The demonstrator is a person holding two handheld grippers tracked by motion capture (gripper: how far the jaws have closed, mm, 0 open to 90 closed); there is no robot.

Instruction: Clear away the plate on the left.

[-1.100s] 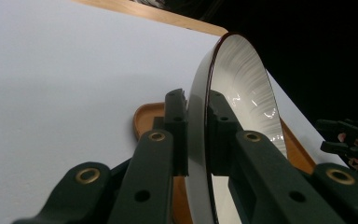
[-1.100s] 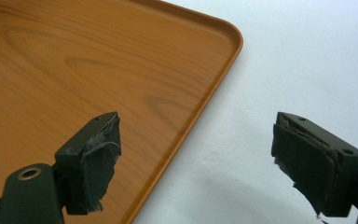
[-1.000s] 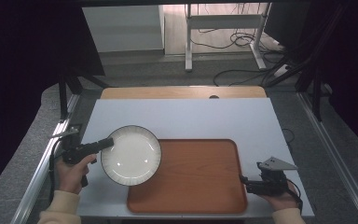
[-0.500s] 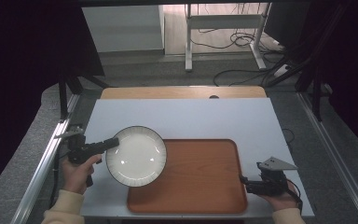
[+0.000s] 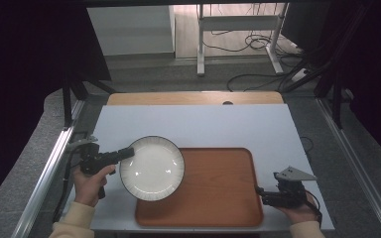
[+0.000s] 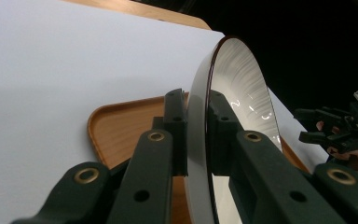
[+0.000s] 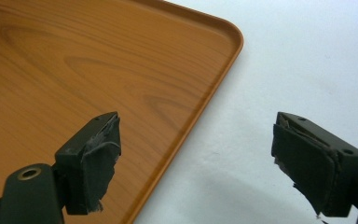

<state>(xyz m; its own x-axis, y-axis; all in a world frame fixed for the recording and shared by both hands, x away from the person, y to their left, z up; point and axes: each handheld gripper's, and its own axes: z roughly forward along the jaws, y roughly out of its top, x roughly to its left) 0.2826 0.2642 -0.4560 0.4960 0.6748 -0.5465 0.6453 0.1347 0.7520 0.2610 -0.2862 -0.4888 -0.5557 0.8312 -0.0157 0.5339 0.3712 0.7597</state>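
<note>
A white plate (image 5: 152,168) with a dark rim hangs tilted over the left end of the wooden tray (image 5: 218,188). My left gripper (image 5: 127,152) is shut on the plate's left rim. In the left gripper view both jaws of the left gripper (image 6: 197,100) pinch the plate (image 6: 242,88) edge-on, with the tray (image 6: 121,126) behind it. My right gripper (image 5: 259,192) rests at the tray's front right corner, open. In the right gripper view the right gripper (image 7: 196,149) stands wide with nothing clamped, and the tray's edge (image 7: 200,112) runs under the gap.
The tray lies on a white table top (image 5: 203,124), with a wooden strip (image 5: 193,98) along its far edge. Metal rails (image 5: 49,173) flank the table on both sides. Cables (image 5: 258,79) lie on the floor beyond.
The left gripper has carried the plate a little to the right, farther over the tray's left end. The right gripper has stayed where it was.
</note>
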